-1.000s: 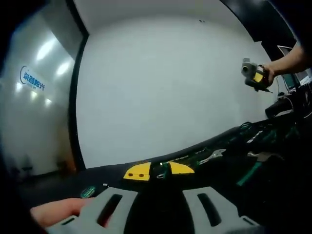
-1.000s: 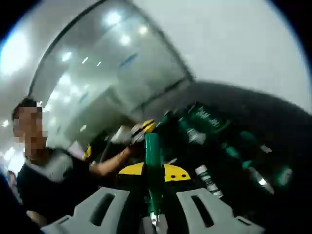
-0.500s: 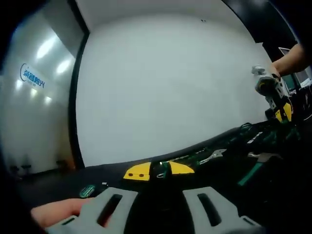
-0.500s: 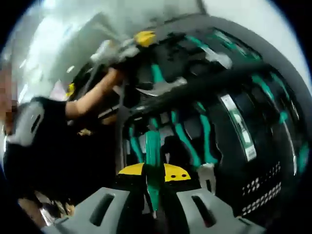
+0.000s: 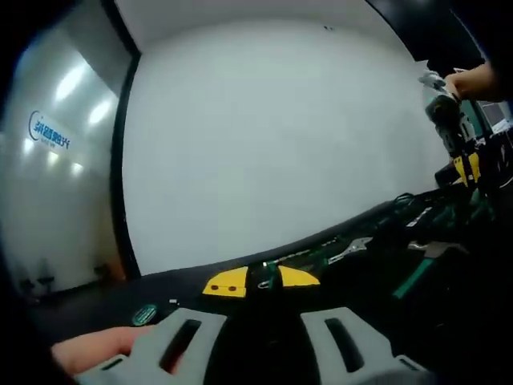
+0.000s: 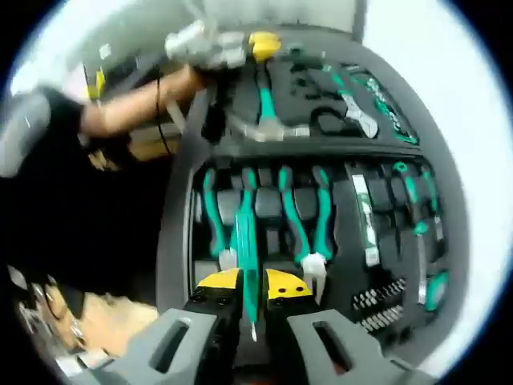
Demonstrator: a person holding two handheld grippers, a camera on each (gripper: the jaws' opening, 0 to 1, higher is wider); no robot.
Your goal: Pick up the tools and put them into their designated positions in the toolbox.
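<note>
Here the right gripper (image 6: 252, 301) jaws clamp a green screwdriver (image 6: 246, 257) above the toolbox (image 6: 321, 152).

At the bottom of the frame the left gripper (image 5: 260, 341) shows its two grey slotted jaws standing apart with nothing between them, a yellow plate just above. Right of centre, a silver open-ended wrench (image 5: 350, 249) and green-handled tools lie in the black foam toolbox (image 5: 377, 281). At the upper right, the other gripper (image 5: 450, 132) hangs over the box.

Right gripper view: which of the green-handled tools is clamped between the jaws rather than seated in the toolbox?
The green-handled screwdriver, upright between the right gripper jaws, tip pointing down; the other green-handled tools lie in their toolbox slots.
</note>
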